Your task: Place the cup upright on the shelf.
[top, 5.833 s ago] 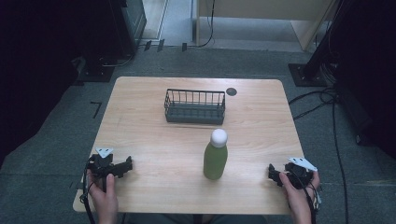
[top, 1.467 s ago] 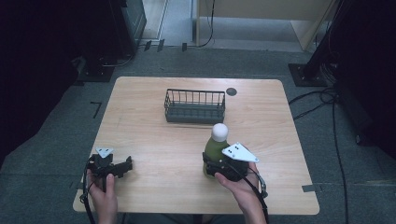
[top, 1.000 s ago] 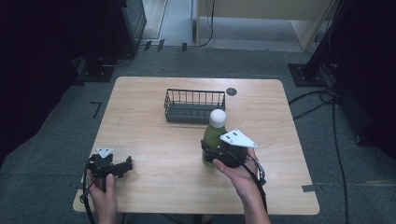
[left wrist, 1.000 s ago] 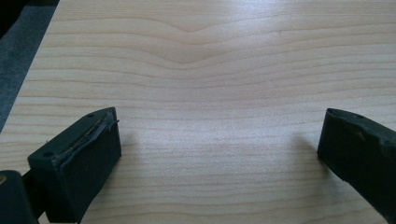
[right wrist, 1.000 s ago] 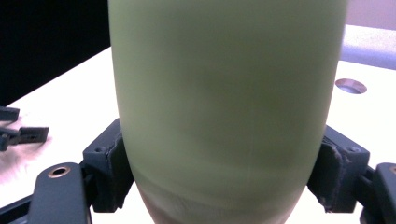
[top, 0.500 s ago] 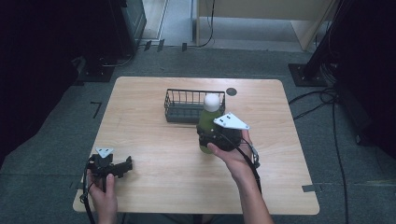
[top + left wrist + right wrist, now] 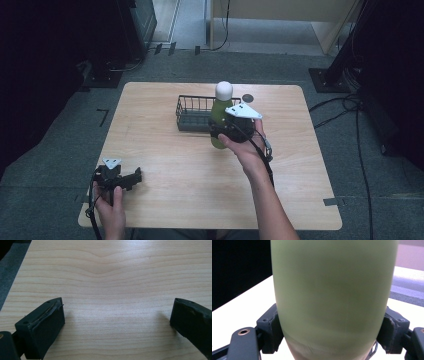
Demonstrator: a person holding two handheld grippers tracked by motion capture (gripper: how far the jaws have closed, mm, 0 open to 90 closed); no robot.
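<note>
A green bottle [image 7: 218,116] with a white cap stands upright in the air, held clear of the table just in front of the black wire basket [image 7: 192,112]. My right gripper [image 7: 225,132] is shut on the bottle's lower body; in the right gripper view the green bottle [image 7: 334,295] sits squeezed between both black pads. My left gripper [image 7: 131,178] rests low at the table's near left, its jaws wide apart. The left gripper view looks past the left gripper [image 7: 116,320] onto bare wood, with nothing between the pads.
The wooden table [image 7: 165,165] has a small dark disc [image 7: 247,98] behind the basket. Grey carpet, cables and dark stands surround the table. A strip of tape lies on the floor at the right.
My right gripper has carried the bottle up and away from me, toward the basket's right part. The left gripper has stayed where it was.
</note>
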